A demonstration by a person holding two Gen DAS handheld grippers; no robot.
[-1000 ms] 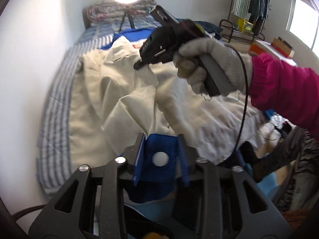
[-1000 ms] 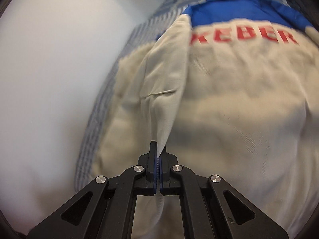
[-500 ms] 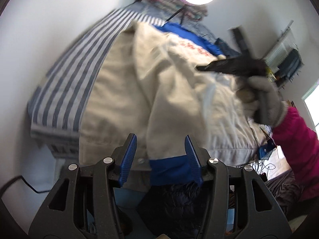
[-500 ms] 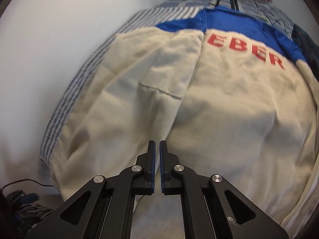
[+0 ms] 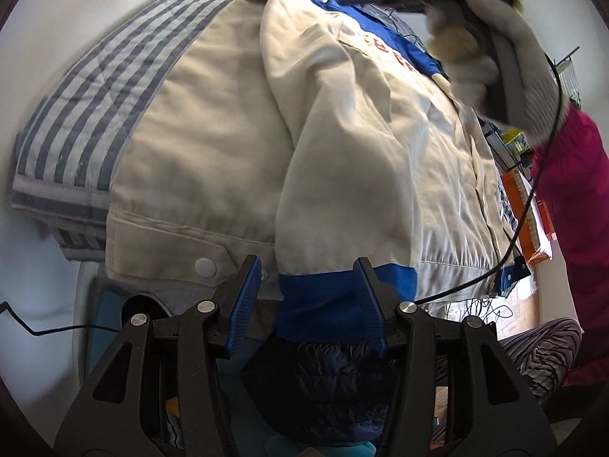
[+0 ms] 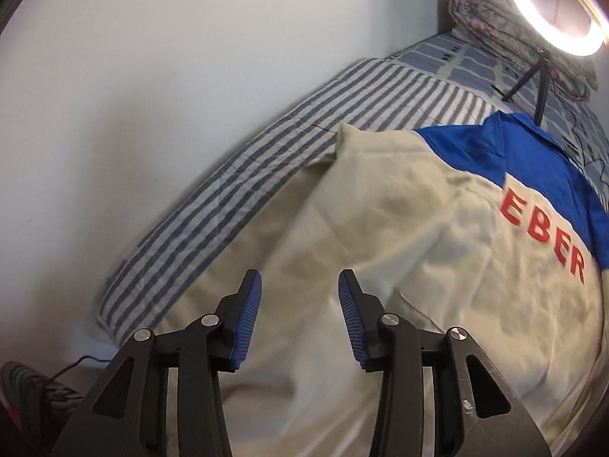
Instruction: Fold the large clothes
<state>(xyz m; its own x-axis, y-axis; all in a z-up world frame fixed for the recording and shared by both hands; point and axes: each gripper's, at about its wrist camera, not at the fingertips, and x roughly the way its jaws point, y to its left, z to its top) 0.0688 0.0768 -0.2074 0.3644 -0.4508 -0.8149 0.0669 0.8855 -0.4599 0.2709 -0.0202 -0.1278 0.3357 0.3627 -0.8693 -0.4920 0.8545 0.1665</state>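
Note:
A large cream jacket [image 5: 213,144] with a blue collar and red letters lies back-up on a striped bed; it also shows in the right wrist view [image 6: 437,259]. One sleeve [image 5: 342,175] is folded over the back, its blue cuff [image 5: 323,304] hanging at the bed's near edge. My left gripper [image 5: 310,289] is open with the cuff between its jaws, not pinched. My right gripper [image 6: 298,297] is open and empty, hovering above the jacket's left side. The gloved hand holding it [image 5: 495,38] shows at the top right of the left wrist view.
The striped bedsheet [image 6: 236,175] runs along a white wall [image 6: 133,76] on the left. A ring light [image 6: 552,3] on a tripod and a rolled quilt [image 6: 491,19] stand at the head of the bed. A dark padded garment [image 5: 327,388] lies below the bed edge.
My right gripper let go of the sleeve fold, opened, and rose above the jacket. My left gripper lowered the cuff to the bed's near edge and stays open around it.

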